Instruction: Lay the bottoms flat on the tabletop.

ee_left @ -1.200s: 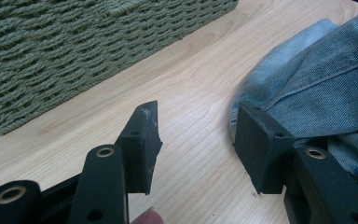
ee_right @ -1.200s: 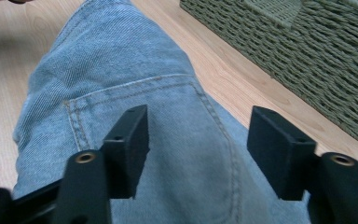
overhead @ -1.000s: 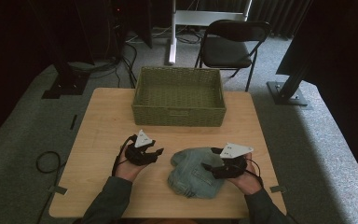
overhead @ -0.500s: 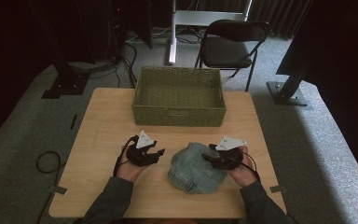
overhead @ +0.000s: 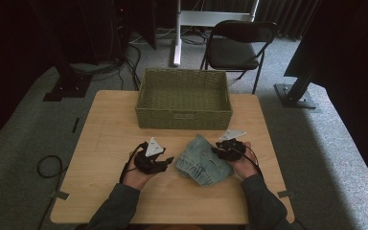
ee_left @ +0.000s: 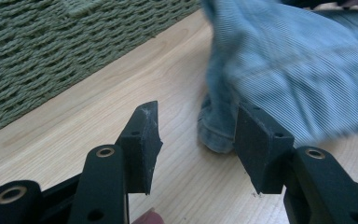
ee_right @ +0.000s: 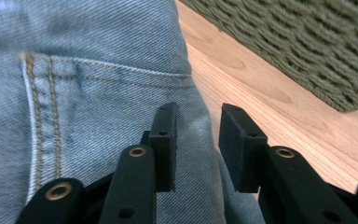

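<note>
A pair of light blue jeans (overhead: 202,160) lies folded on the wooden table (overhead: 105,124), in front of the green wicker basket (overhead: 184,98). My left gripper (overhead: 167,162) rests at the garment's left edge. In the left gripper view it (ee_left: 196,112) stands open, and the denim's hem (ee_left: 214,133) lies just inside the right pad. My right gripper (overhead: 218,149) is on the jeans' far right corner. In the right gripper view its jaws (ee_right: 199,112) have just been closing and stand narrow over the denim's edge (ee_right: 200,140), near a stitched pocket (ee_right: 42,116). No pad visibly presses the cloth.
The basket's woven wall (ee_left: 51,51) stands close behind both grippers. A black folding chair (overhead: 239,48) and a white stand (overhead: 177,33) are on the carpet beyond the table. A black cable (overhead: 45,165) lies on the floor at the left.
The right gripper has moved left and toward the basket. The jeans have gone from a flat spread to a smaller fold shifted toward the basket. The left gripper has stayed put.
</note>
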`<state>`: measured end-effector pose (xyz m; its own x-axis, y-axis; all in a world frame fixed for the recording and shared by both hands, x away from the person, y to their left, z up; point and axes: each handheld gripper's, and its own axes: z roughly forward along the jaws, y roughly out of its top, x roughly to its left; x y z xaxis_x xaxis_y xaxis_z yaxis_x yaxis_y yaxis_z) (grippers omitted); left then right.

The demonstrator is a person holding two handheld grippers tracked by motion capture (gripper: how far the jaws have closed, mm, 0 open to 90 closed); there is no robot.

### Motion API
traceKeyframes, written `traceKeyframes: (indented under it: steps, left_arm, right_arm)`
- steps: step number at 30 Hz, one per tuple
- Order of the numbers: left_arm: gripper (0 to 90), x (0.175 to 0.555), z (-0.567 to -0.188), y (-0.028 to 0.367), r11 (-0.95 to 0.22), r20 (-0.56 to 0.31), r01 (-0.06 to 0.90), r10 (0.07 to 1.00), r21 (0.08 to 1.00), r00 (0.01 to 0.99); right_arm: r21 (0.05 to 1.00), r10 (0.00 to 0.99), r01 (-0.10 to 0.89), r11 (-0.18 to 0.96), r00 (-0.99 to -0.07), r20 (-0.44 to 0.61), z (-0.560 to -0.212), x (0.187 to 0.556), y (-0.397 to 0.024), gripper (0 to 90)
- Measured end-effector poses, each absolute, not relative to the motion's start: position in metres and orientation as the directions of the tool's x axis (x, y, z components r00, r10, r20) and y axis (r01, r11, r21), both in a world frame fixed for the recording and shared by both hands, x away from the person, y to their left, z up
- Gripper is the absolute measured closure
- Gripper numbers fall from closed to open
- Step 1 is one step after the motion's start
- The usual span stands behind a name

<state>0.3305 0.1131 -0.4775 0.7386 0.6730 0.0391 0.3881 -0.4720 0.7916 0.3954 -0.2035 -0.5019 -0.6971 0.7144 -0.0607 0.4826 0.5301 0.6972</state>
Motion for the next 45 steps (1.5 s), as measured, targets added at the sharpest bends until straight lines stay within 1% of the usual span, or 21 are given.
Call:
traceKeyframes:
  steps: [7, 12, 19, 22, 27, 31, 34, 40, 45]
  left_arm:
    - [50.6, 0.327, -0.481, 0.107, -0.494, 0.042, 0.382, 0.652, 0.781, 0.757]
    - [49.8, 0.322, -0.487, 0.102, -0.53, 0.059, 0.369, 0.626, 0.764, 0.777]
    - [49.2, 0.32, -0.498, 0.093, -0.592, 0.089, 0.36, 0.594, 0.721, 0.799]
    - [49.3, 0.323, -0.497, 0.09, -0.586, 0.089, 0.358, 0.598, 0.727, 0.796]
    - [49.5, 0.326, -0.49, 0.086, -0.588, 0.108, 0.339, 0.594, 0.735, 0.797]
    - [49.5, 0.331, -0.483, 0.083, -0.578, 0.113, 0.327, 0.596, 0.747, 0.795]
    - [49.8, 0.336, -0.477, 0.08, -0.565, 0.114, 0.319, 0.601, 0.761, 0.791]
    - [50.6, 0.353, -0.469, 0.075, -0.533, 0.091, 0.333, 0.619, 0.778, 0.78]
    - [50.7, 0.367, -0.466, 0.071, -0.511, 0.07, 0.35, 0.634, 0.785, 0.77]
  right_arm:
    - [0.658, 0.731, 0.53, 0.535, -0.68, -0.047, -0.507, 0.413, -0.2, 68.8]
    - [0.653, 0.736, 0.544, 0.528, -0.677, -0.031, -0.509, 0.418, -0.201, 68.1]
    - [0.657, 0.738, 0.543, 0.523, -0.675, -0.03, -0.509, 0.418, -0.202, 65.2]
    - [0.665, 0.743, 0.538, 0.518, -0.668, -0.039, -0.506, 0.415, -0.203, 61.3]
    - [0.689, 0.73, 0.499, 0.525, -0.681, -0.063, -0.495, 0.399, -0.208, 53.8]
    - [0.705, 0.707, 0.448, 0.55, -0.699, -0.107, -0.486, 0.376, -0.212, 47.6]
    - [0.728, 0.694, 0.409, 0.55, -0.709, -0.126, -0.479, 0.359, -0.218, 45.0]
    - [0.781, 0.662, 0.332, 0.529, -0.737, -0.135, -0.463, 0.329, -0.231, 39.4]
    - [0.788, 0.602, 0.273, 0.552, -0.784, -0.151, -0.464, 0.313, -0.229, 33.8]
